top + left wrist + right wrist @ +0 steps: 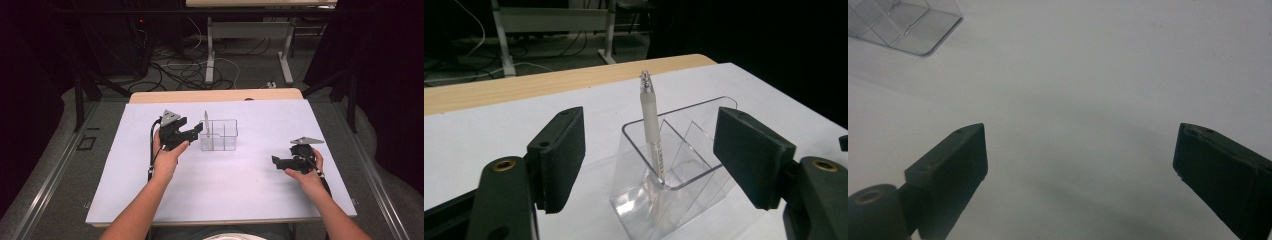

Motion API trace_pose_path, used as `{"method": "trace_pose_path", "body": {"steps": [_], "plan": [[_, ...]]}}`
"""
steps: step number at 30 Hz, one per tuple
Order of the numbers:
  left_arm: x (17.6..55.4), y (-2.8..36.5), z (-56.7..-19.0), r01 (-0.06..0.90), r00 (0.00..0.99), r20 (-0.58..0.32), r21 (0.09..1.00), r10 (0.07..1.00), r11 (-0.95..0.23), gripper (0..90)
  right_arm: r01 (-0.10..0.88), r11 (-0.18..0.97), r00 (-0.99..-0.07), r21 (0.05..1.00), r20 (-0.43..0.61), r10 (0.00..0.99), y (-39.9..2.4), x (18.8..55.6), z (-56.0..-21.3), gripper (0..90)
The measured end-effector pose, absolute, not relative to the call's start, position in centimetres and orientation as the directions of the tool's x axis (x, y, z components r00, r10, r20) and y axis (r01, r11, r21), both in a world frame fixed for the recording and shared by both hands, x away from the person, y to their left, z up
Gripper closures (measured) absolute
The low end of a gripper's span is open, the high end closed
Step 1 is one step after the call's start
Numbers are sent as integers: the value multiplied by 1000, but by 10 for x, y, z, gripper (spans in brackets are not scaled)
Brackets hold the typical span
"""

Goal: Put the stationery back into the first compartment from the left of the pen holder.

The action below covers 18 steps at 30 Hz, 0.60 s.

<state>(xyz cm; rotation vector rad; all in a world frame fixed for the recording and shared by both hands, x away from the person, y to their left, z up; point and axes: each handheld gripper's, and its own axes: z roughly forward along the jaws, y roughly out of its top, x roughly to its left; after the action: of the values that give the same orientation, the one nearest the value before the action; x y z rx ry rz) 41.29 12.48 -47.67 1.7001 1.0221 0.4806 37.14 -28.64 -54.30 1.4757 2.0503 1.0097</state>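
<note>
A clear plastic organizer (223,140) with dividers stands near the middle of the white sheet. A translucent pen (205,121) stands upright in its left compartment, tip down. My left gripper (194,131) sits just left of the organizer, pointing at it. In the left gripper view the pen (647,107) and organizer (704,187) lie ahead of my left gripper (651,125), whose jaws stand wide apart and touch neither. My right gripper (275,161) rests low at the right of the sheet. It (1080,150) is open over bare white surface, with a corner of the organizer (908,25) far off.
A white sheet (225,195) covers the table, with a strip of wooden tabletop (215,95) bare at the far edge. Beyond it are another table's legs (210,55) and cables on the floor. Dark curtains flank both sides.
</note>
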Motion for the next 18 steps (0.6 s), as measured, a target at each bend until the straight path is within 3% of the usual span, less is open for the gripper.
{"method": "trace_pose_path", "body": {"steps": [6,18], "plan": [[402,135,-478,447,547,-214,892,809,-67,263,631,173,-349,756,77,934,-286,371,-543,69],[387,163,-494,504,520,-180,854,835,-131,13,628,178,-352,758,72,933,-287,371,-542,69]]}}
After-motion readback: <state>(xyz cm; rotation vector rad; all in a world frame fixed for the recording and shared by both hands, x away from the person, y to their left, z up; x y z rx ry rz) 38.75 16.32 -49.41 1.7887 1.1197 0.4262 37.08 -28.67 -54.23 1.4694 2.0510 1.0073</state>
